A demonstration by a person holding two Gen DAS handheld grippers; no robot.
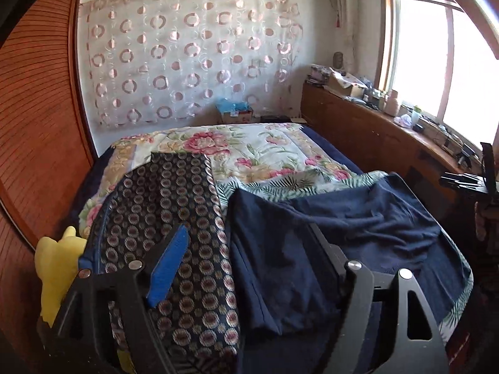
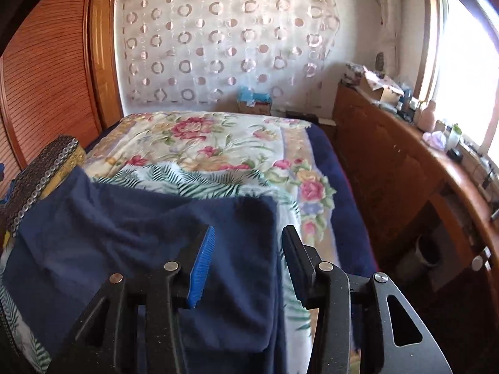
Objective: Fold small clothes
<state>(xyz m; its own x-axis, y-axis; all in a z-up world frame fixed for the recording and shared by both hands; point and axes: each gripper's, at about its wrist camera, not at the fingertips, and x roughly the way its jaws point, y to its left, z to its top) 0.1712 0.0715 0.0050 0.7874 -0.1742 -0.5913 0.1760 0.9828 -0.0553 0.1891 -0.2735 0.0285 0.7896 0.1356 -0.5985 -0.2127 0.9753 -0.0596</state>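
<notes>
A dark navy garment [image 1: 343, 218] lies rumpled on a palm-leaf cloth [image 1: 280, 184] at the near end of the bed. My left gripper [image 1: 249, 237] is open wide just above the garment's left part. Its blue-padded finger [image 1: 168, 265] hangs over a patterned cushion and the other finger over the navy cloth. In the right wrist view the same garment [image 2: 140, 224] fills the lower left. My right gripper [image 2: 248, 237] is open, its fingers astride the garment's right edge. The pads do not press on the cloth.
A dark cushion with a circle pattern [image 1: 174, 205] lies left of the garment, with a yellow plush toy [image 1: 59, 258] beside it. The floral bedspread [image 2: 218, 143] stretches beyond. A wooden cabinet [image 2: 389, 162] with clutter runs along the right under the window; louvred wardrobe doors [image 1: 37, 124] stand left.
</notes>
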